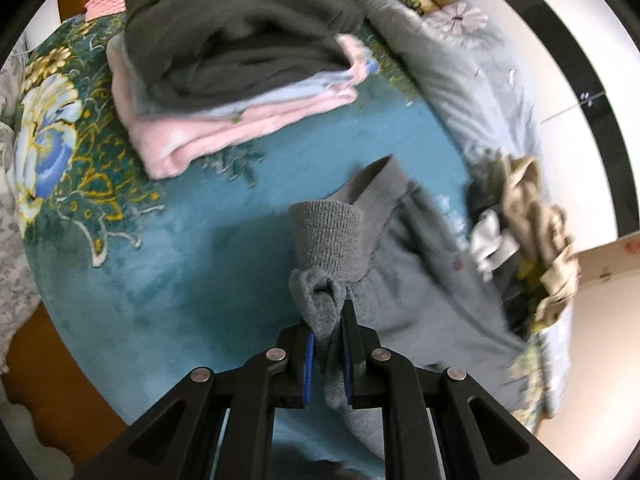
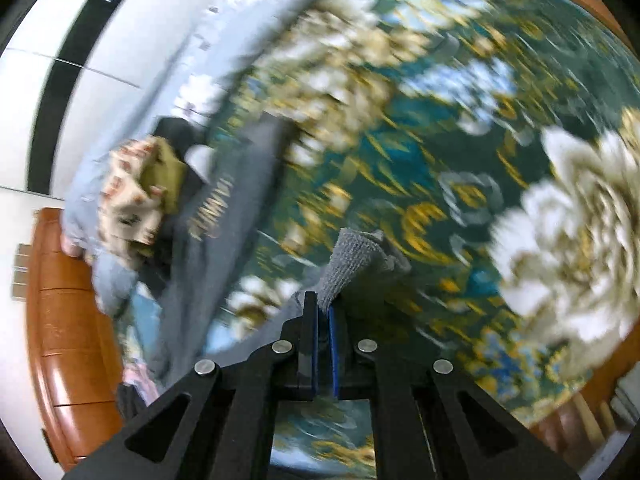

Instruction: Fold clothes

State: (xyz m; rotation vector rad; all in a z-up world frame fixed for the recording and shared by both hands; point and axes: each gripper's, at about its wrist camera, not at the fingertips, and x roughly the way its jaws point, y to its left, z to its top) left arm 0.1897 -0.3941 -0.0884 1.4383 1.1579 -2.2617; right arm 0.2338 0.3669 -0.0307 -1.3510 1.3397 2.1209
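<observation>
Both claws are pinching one grey sweatshirt (image 1: 420,280) over the bed. Left claw (image 1: 330,344) has its jaws pressed onto a bunched bit of grey fleece just below a ribbed cuff (image 1: 328,236). Right claw (image 2: 323,312) is closed on another ribbed grey end (image 2: 348,260), likely the other cuff or the hem; too blurred to say which. The rest of the sweatshirt trails down toward 4 o'clock in the left view, onto the blue blanket (image 1: 180,272).

A folded stack (image 1: 224,92) lies at 11 o'clock in the left view: dark grey top over pale blue and pink pieces. A loose heap of unsorted clothes (image 1: 532,232) lies at 3 o'clock near the bed edge, beside a grey quilt (image 1: 472,80).

Step in hand, as I judge it: carrying or spreading the sweatshirt mid-air for a fold. The right view is heavily smeared, so that claw is probably swinging fast.

To do it well:
- keep both pinches tight; the left one holds a thick wad, which may slip
- hold the two ends level and apart so the cloth hangs flat
- lay it on the bare blue patch around 8 o'clock, clear of the stack and the heap
- slow down before it lands, to avoid wrinkles
</observation>
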